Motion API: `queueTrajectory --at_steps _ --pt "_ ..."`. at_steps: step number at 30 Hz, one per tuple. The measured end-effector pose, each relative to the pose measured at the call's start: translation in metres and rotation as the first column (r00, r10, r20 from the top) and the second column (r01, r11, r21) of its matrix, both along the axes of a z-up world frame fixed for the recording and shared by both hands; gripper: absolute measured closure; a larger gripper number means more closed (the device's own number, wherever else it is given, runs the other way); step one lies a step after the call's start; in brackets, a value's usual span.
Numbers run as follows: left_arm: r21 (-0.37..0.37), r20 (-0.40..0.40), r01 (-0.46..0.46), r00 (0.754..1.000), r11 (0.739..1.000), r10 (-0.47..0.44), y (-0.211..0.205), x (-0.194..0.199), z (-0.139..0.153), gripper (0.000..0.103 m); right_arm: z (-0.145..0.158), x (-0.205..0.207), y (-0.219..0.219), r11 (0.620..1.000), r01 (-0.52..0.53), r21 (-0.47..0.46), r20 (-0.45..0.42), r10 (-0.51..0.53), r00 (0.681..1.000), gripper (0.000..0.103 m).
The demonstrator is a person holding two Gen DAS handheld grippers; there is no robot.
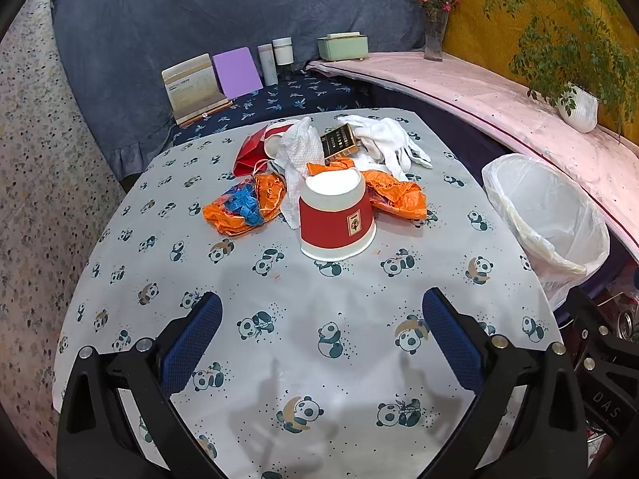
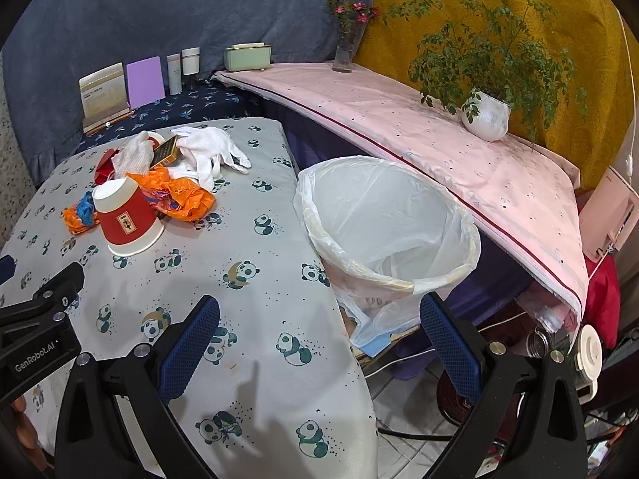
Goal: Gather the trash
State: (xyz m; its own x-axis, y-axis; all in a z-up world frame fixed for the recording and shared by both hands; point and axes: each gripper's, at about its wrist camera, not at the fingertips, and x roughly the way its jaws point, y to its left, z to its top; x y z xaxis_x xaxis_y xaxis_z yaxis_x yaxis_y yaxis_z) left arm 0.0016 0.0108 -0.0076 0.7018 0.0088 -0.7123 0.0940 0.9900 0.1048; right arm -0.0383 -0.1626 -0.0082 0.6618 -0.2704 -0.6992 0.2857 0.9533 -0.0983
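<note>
A heap of trash lies on the panda-print table (image 1: 279, 351): an upside-down red and white paper cup (image 1: 337, 215) (image 2: 127, 219), orange plastic bags (image 1: 243, 207) (image 2: 179, 195), a white cloth (image 1: 299, 151), white gloves (image 1: 391, 139) (image 2: 211, 147), a dark and gold box (image 1: 339, 143) (image 2: 165, 151) and a red paper bag (image 1: 249, 151). A bin lined with a clear bag (image 1: 547, 215) (image 2: 387, 223) stands off the table's right edge. My left gripper (image 1: 321, 319) hovers open over the table, short of the cup. My right gripper (image 2: 319, 319) is open above the table's right edge, near the bin.
Behind the table, a dark blue surface holds a card stand (image 1: 191, 84), a purple board (image 1: 236, 72), two white tubes (image 1: 275, 60) and a green box (image 1: 342, 46). A pink-covered ledge (image 2: 439, 135) carries a flower vase (image 2: 346, 46) and a potted plant (image 2: 485, 113). Clutter lies on the floor under the ledge.
</note>
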Motion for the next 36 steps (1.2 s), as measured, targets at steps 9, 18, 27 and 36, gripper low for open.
queueTrajectory --at_steps 9,18,27,36 --pt "-0.004 0.002 0.000 1.000 1.000 0.000 0.0008 0.0001 -0.0012 0.007 0.0026 -0.0006 -0.0029 1.000 0.008 -0.002 0.010 -0.008 1.000 0.007" --pt "-0.004 0.007 0.007 1.000 1.000 -0.007 -0.0008 -0.0012 -0.0008 0.007 0.0041 0.0001 -0.0015 1.000 0.013 -0.006 0.014 -0.013 1.000 0.007" --pt "-0.004 0.009 0.012 1.000 1.000 -0.012 -0.0016 -0.0010 0.0019 0.007 0.0057 0.0005 -0.0016 1.000 0.015 -0.008 0.019 -0.015 1.000 0.007" --pt "-0.005 0.007 0.014 1.000 1.000 -0.014 -0.0018 -0.0022 0.0027 0.007 0.0033 -0.0008 -0.0022 1.000 0.019 -0.004 0.016 -0.019 1.000 0.007"
